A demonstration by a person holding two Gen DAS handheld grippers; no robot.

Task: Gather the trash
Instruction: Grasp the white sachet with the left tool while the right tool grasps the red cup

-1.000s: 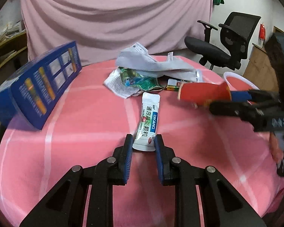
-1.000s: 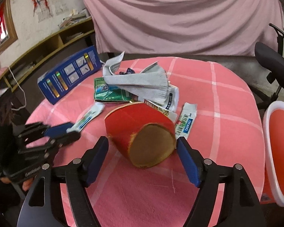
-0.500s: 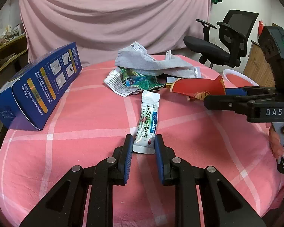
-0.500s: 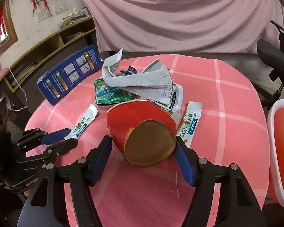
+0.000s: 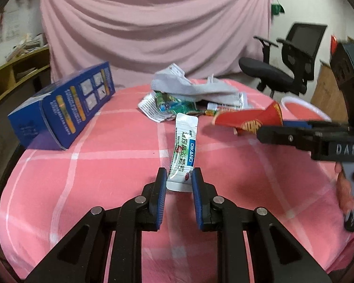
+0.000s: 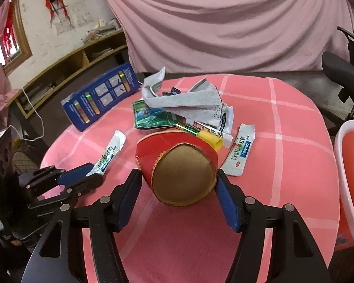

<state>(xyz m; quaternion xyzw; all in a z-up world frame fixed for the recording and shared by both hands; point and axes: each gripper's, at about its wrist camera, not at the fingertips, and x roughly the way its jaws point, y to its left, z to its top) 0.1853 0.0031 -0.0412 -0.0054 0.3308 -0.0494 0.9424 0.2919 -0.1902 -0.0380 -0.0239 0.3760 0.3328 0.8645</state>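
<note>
My right gripper (image 6: 179,188) is shut on a red paper cup (image 6: 177,165), squeezing it and holding it over the pink table; the cup (image 5: 250,119) and the right gripper (image 5: 295,132) also show in the left wrist view. My left gripper (image 5: 178,184) is open, its fingers on either side of the near end of a white sachet (image 5: 184,151) lying on the table; this sachet (image 6: 109,152) and the left gripper (image 6: 92,176) also show in the right wrist view. A second sachet (image 6: 239,155) lies right of the cup.
A blue box (image 5: 66,108) lies at the table's left. A pile of grey cloth (image 6: 184,103), a green wrapper (image 6: 153,118) and a tube (image 6: 205,132) sits mid-table. A white-rimmed red bin (image 6: 349,181) stands at the right. An office chair (image 5: 285,70) is behind.
My right gripper has closed on the red cup, flattening it, and lifted it slightly. My left gripper has stayed around the sachet's end.
</note>
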